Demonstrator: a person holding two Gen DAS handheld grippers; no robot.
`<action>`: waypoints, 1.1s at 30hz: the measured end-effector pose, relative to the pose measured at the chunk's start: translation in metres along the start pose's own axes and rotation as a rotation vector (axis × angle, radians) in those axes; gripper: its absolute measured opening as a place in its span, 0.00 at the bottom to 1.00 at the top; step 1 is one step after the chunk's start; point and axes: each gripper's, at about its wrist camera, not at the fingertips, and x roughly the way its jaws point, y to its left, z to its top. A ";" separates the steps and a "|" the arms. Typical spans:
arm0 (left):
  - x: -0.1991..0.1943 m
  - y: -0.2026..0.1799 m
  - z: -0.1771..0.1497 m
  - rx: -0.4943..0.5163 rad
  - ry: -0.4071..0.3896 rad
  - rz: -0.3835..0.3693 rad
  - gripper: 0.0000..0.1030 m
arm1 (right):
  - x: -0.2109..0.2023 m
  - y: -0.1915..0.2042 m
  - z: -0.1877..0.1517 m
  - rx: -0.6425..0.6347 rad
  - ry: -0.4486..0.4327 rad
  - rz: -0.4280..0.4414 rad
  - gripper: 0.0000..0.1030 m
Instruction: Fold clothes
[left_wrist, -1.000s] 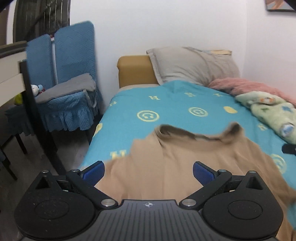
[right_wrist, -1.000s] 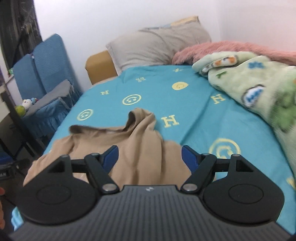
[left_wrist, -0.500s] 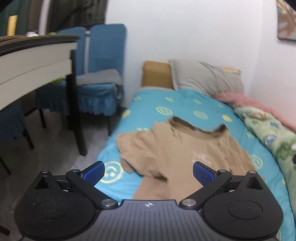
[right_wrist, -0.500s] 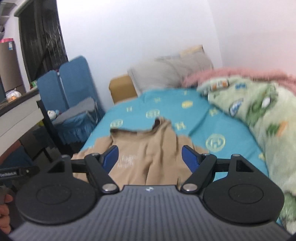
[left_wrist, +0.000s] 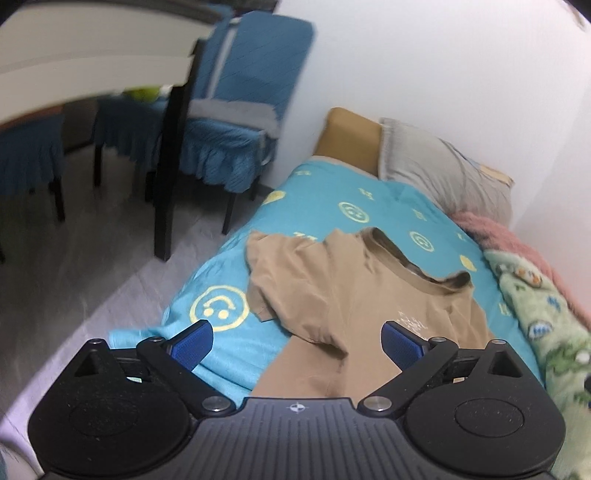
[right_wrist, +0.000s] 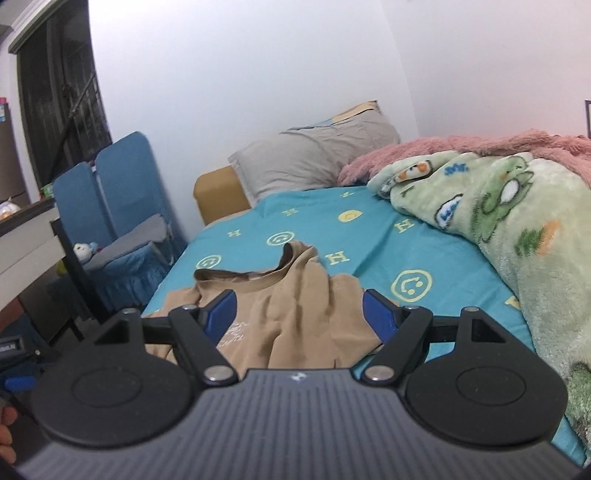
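Note:
A tan T-shirt (left_wrist: 354, 291) lies loosely spread and rumpled on the teal bed sheet (left_wrist: 229, 354), collar toward the pillow, one sleeve crumpled at the left. My left gripper (left_wrist: 297, 338) hovers open above the shirt's near left side, blue pads apart with nothing between them. In the right wrist view the same shirt (right_wrist: 291, 314) lies just ahead, and my right gripper (right_wrist: 299, 314) stands open over it, holding nothing. The other gripper shows dimly at the left edge (right_wrist: 14, 354), with a hand on it.
A green cartoon blanket (right_wrist: 509, 236) and a pink fuzzy one (right_wrist: 461, 147) are piled along the bed's right side. A grey pillow (right_wrist: 314, 162) lies at the head. Blue-covered chairs (left_wrist: 236, 122) and a white desk (left_wrist: 92, 62) stand left of the bed.
Both grippers have drawn back from the shirt, so more of the bed and room shows. The left view has rolled and swung. The shirt now lies released on the sheet.

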 end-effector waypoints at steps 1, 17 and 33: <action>0.004 0.005 0.000 -0.033 0.008 -0.009 0.96 | 0.002 -0.001 0.000 0.004 -0.001 0.000 0.74; 0.159 0.060 0.027 -0.349 0.018 0.031 0.83 | 0.061 -0.046 -0.015 0.193 0.060 -0.079 0.74; 0.228 0.001 0.095 0.152 0.102 0.096 0.04 | 0.103 -0.058 -0.029 0.166 0.120 -0.149 0.74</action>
